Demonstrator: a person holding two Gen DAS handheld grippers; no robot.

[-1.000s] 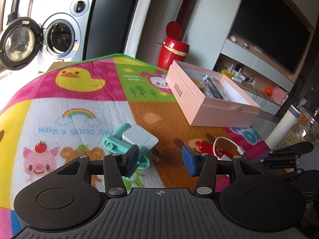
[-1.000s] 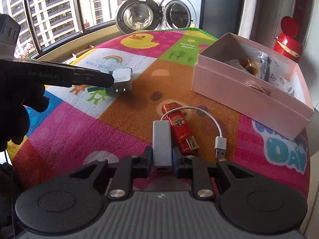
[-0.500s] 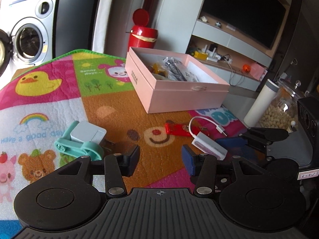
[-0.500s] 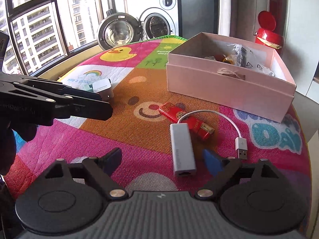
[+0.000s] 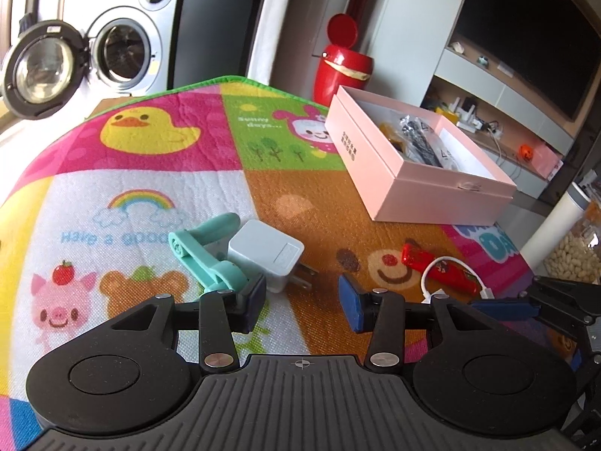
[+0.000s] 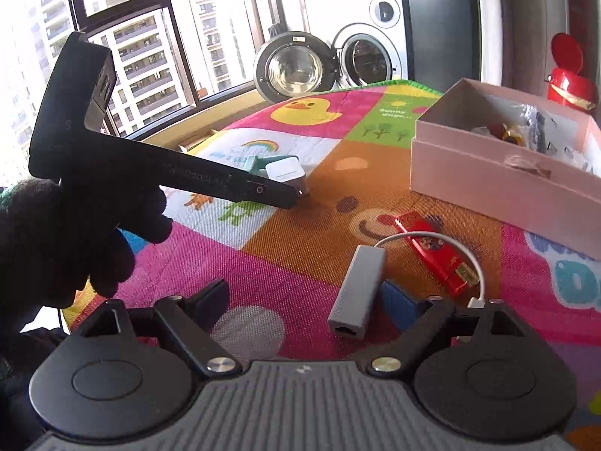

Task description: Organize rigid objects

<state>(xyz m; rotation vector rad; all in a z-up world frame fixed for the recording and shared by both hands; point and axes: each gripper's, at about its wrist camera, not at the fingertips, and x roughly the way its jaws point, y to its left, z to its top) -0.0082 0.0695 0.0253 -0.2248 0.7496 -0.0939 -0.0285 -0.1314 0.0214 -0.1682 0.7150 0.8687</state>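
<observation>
- The left gripper is held low over the play mat, its fingers spread apart with nothing between them.
- A white charger with two metal prongs is seen just ahead of the left finger, touching a teal clip that lies on the mat's white panel.
- "Have a GOOD" is printed under a rainbow on that panel; "Sunny days..." is printed on the green panel at the far edge.
- The right gripper is also held with fingers apart; a grey adapter lies on the mat between them, close to the right finger, gripped by neither.
- The adapter's white cable is looped over a red lighter on the orange panel.
- A pink box, open and part-filled with small items, stands near the mat's right edge; dark characters are printed on its side, too small to be read.
- Faint lettering is embossed along the left gripper's side, not legible.
</observation>
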